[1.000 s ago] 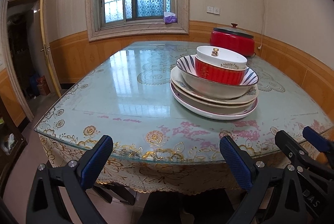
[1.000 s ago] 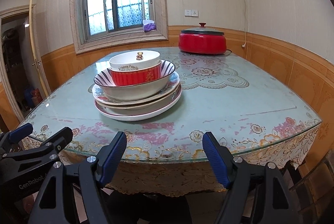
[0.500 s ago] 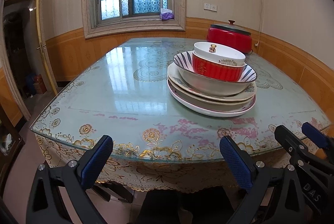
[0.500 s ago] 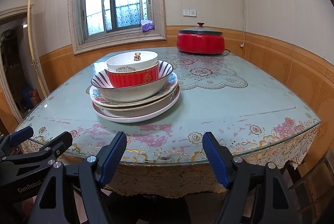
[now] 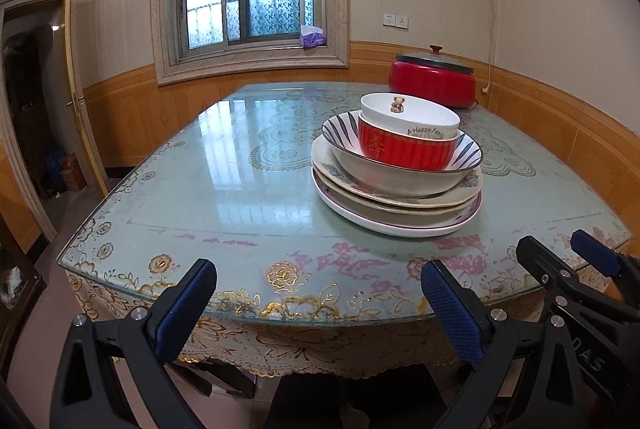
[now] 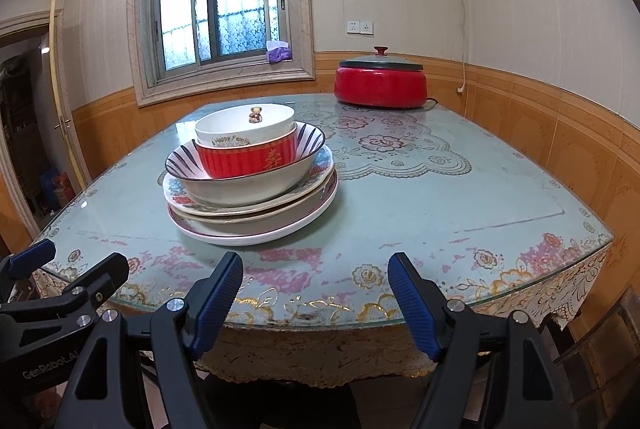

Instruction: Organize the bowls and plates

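1. Two grippers are held at the near edge of the table point(image 5: 224, 189), both short of the crockery. The left gripper point(image 5: 318, 309) is seen with its blue pads spread wide and nothing between them; the right gripper point(image 6: 316, 303) is likewise parted and empty.

2. Beyond the near edge, the stack of plates and bowls point(image 6: 250, 181) is found on the glass-topped table, well apart from both grippers, towards the right in the left wrist view and towards the left in the right wrist view.

3. At the bottom, a wide white plate point(image 6: 256, 235) is laid flat on the glass, with two shallower patterned plates point(image 6: 320, 171) nested on it. Little rim is exposed, so a pinch across an overhanging edge would be needed, and a slip on glaze is judged likely.

4. Above these, a large striped bowl point(image 6: 240, 185) is seated, holding a red bowl point(image 6: 248, 159), which in turn holds a white bear bowl point(image 6: 244, 127).

5. All pieces are judged to be glazed ceramic: stiff, smooth, brittle and fairly heavy as a stack. The top bowl is best taken first, by its rim wall, one pad inside and one outside; a sideways tug could drag the bowls beneath.

6. Farthest back, a red lidded pot point(image 6: 380, 85) is set near the wall, clear of the stack.
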The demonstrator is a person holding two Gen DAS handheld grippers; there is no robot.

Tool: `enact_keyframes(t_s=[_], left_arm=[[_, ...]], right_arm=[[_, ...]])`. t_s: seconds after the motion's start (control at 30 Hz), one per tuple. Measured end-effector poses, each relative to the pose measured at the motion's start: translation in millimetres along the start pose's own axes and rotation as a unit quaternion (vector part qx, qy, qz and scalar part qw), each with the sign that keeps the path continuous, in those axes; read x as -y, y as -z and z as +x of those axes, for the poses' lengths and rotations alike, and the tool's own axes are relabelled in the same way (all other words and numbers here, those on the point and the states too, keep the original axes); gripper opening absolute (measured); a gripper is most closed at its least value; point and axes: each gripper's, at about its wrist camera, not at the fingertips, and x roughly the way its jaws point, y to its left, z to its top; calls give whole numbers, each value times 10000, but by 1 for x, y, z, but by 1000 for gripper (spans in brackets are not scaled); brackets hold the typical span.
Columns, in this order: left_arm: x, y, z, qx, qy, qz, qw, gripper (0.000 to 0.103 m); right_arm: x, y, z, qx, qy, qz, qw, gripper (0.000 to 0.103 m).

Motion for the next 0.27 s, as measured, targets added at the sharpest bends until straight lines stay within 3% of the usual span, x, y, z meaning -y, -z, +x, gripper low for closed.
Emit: enact_keyframes(t_s=[0.27], left_arm=[[1, -1, 0, 116, -33, -27, 9999, 103]], right_arm=[[3, -2, 7, -41, -8, 21, 10000, 76]])
